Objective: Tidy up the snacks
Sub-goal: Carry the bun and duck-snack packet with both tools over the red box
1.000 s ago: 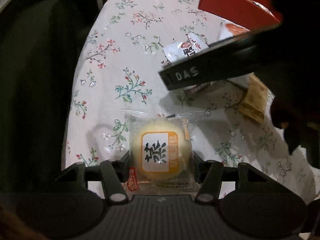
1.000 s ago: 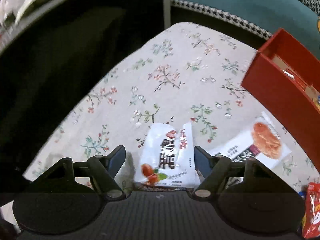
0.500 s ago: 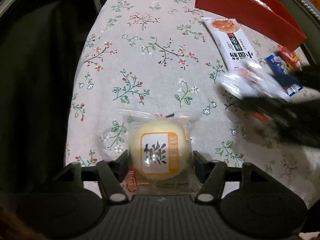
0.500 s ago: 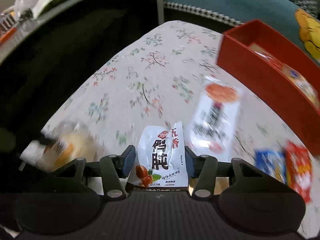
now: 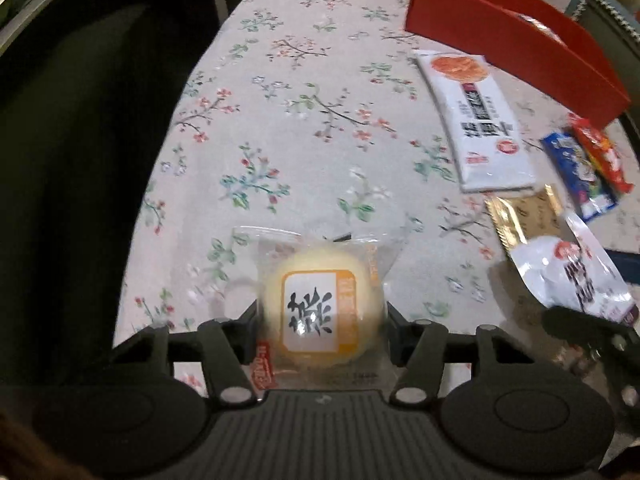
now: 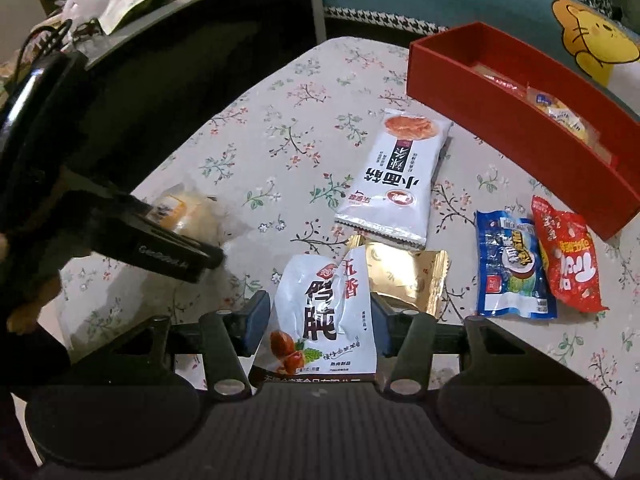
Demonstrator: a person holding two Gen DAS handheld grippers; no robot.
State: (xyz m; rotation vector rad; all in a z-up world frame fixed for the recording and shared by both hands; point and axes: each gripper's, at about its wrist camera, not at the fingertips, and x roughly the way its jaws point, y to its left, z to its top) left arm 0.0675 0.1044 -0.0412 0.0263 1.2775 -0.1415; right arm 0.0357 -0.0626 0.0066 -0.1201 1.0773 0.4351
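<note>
Clear crinkly wrap around the soft bun (image 5: 320,312), pinched over the table (image 5: 280,128) by the left gripper (image 5: 320,320), looks slippery, while the right gripper (image 6: 320,320) squeezes the light white pouch (image 6: 326,312) mid-body.

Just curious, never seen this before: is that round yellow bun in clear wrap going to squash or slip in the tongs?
The round yellow bun in clear wrap looks soft, so probably squashable. Its glossy film may slip.
</note>
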